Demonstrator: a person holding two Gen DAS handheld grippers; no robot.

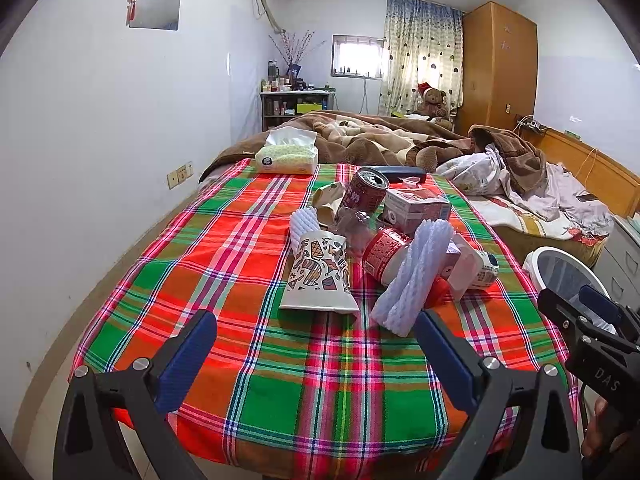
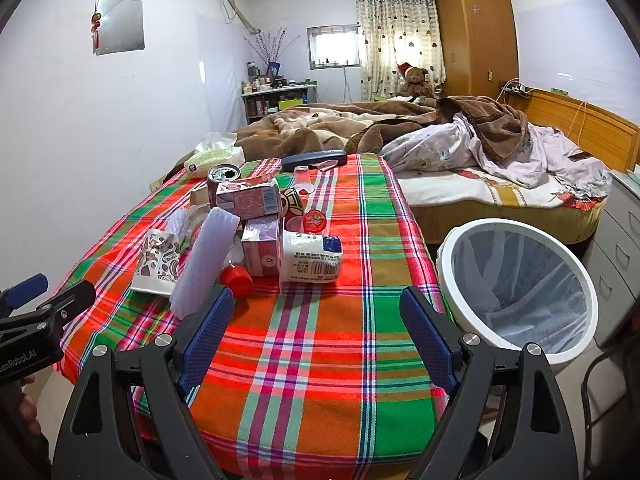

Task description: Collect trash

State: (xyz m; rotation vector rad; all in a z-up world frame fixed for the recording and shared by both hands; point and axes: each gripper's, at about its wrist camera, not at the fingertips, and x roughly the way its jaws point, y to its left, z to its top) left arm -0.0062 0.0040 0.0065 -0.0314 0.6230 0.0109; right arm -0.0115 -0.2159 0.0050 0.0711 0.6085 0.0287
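Both grippers spread wide and empty over the plaid cloth, trash heaped ahead.

The left gripper (image 1: 316, 344) and right gripper (image 2: 316, 332) hover with jaws apart above the tablecloth (image 2: 320, 360). Beyond lie a foam sleeve (image 2: 204, 256), patterned paper cup (image 1: 318, 270), pink cartons (image 2: 262, 250), a white bottle (image 2: 310, 258) and a can (image 1: 362, 196); the lined bin (image 2: 516, 292) stands beside the table. The round, light pieces may roll or slip when pinched. The left tool reads "DAS"; package print is illegible.
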